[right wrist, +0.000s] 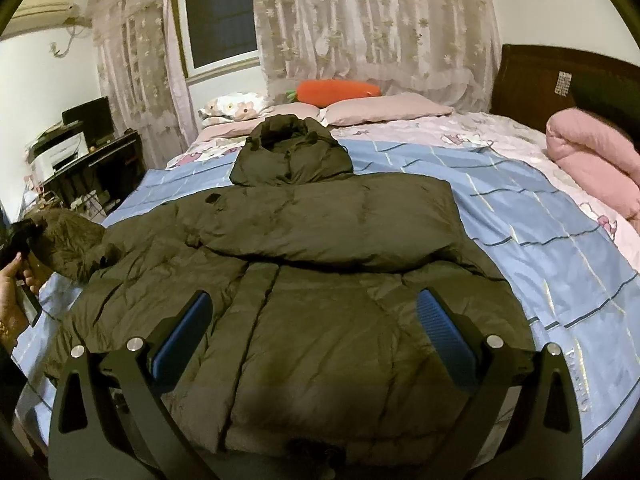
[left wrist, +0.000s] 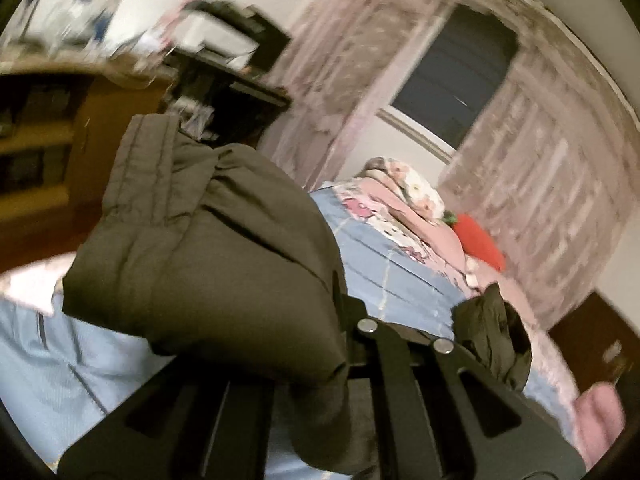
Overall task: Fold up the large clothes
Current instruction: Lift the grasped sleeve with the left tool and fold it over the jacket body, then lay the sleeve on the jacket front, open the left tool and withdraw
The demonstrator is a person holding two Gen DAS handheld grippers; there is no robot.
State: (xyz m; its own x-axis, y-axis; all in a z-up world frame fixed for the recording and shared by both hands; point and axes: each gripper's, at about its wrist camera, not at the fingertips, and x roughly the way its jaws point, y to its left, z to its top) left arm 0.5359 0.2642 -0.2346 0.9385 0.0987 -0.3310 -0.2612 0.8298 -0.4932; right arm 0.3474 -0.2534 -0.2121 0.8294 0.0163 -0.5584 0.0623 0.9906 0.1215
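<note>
A large olive-green hooded puffer jacket (right wrist: 320, 280) lies front-up on the bed, hood (right wrist: 290, 152) toward the pillows, its right sleeve (right wrist: 340, 220) folded across the chest. My right gripper (right wrist: 316, 332) is open and empty, hovering above the jacket's lower body, blue pads (right wrist: 444, 336) wide apart. My left gripper (left wrist: 404, 320) is shut on the jacket's left sleeve (left wrist: 208, 248) and holds it lifted off the bed; the fingertips are hidden by the fabric. That raised sleeve (right wrist: 68, 240) and the left gripper (right wrist: 18, 240) show at the left edge of the right wrist view.
The bed (right wrist: 540, 220) has a blue and pink sheet. Pillows (right wrist: 384, 110) and an orange carrot plush (right wrist: 336, 92) lie at its head. A rolled pink quilt (right wrist: 596, 168) lies at the right. A dark desk with a printer (right wrist: 68, 152) stands left of the bed.
</note>
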